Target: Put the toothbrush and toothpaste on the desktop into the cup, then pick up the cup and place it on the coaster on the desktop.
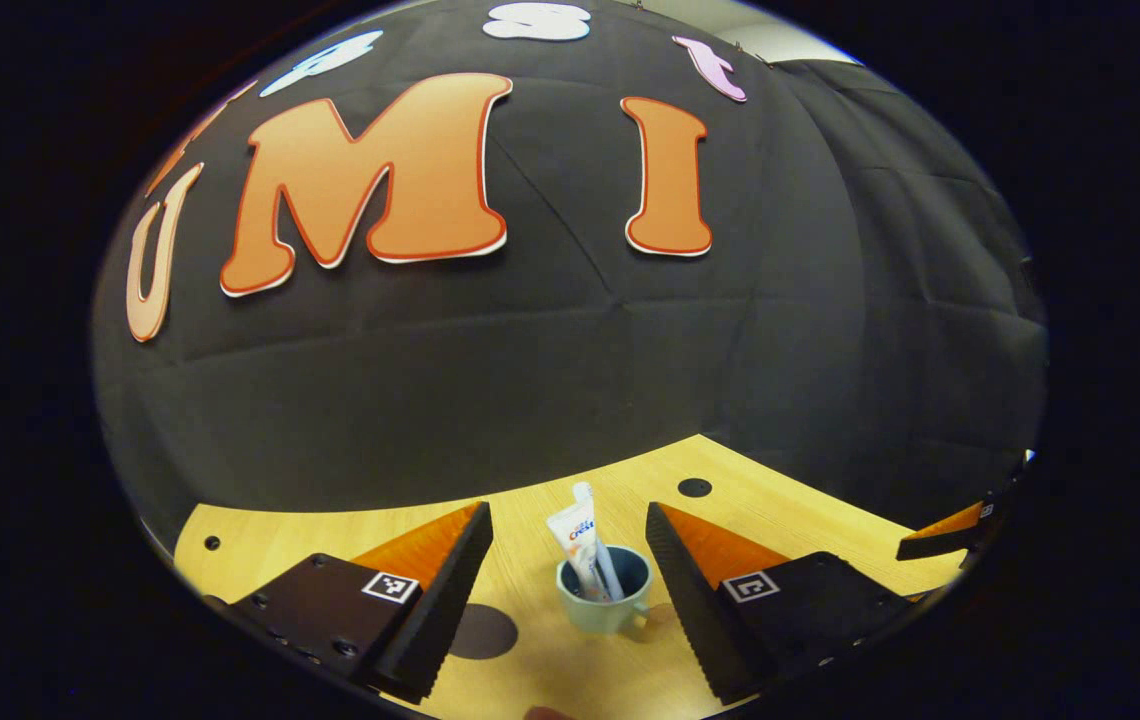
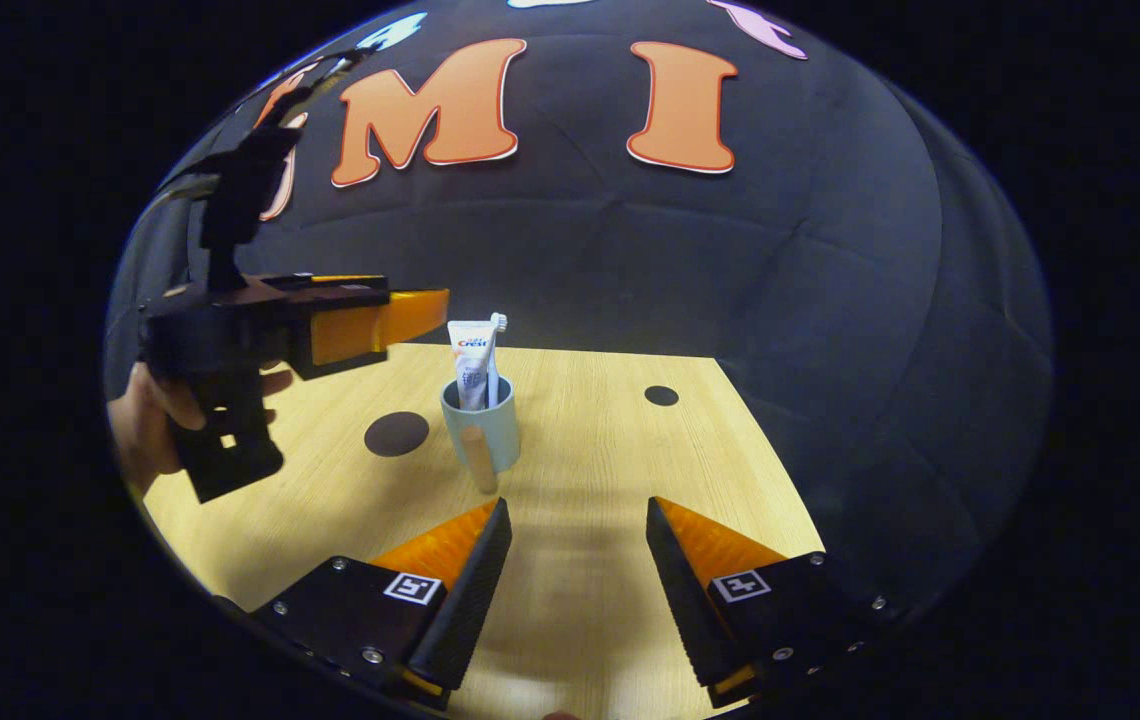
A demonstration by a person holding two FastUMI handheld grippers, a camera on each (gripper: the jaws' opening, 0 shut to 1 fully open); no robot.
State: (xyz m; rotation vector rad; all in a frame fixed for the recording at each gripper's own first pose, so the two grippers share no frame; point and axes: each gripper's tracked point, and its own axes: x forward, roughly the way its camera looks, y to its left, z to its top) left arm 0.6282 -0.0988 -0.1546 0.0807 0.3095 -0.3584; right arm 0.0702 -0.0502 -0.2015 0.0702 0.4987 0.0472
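1. Nearest, in the left gripper view, the left gripper (image 1: 567, 575) has its two fingers spread wide and grips nothing; the cup (image 1: 603, 592) stands on the desktop (image 1: 810, 520) in the gap between the fingers, touched by neither.
2. Inside the cup, the toothpaste (image 1: 574, 545) and the toothbrush (image 1: 602, 560) stand upright and lean together, their tops rising above the cup's rim.
3. Left of the cup, partly hidden behind the left finger, the coaster (image 1: 483, 631) lies flat as a dark round disc, just beside the cup but apart from it.
4. Beyond the cup, to its right, a small dark hole (image 1: 694, 487) marks the desktop near the far edge.
5. In the right gripper view, the right gripper (image 2: 570, 560) is likewise wide open and empty, with the cup (image 2: 483, 423) well ahead of its fingers.
6. There the toothpaste (image 2: 471, 355) and toothbrush (image 2: 494, 350) again stand in the cup, and the coaster (image 2: 396, 433) lies to its left.
7. Left of the cup, a hand (image 2: 145, 425) holds the left gripper above the desktop (image 2: 630, 470).
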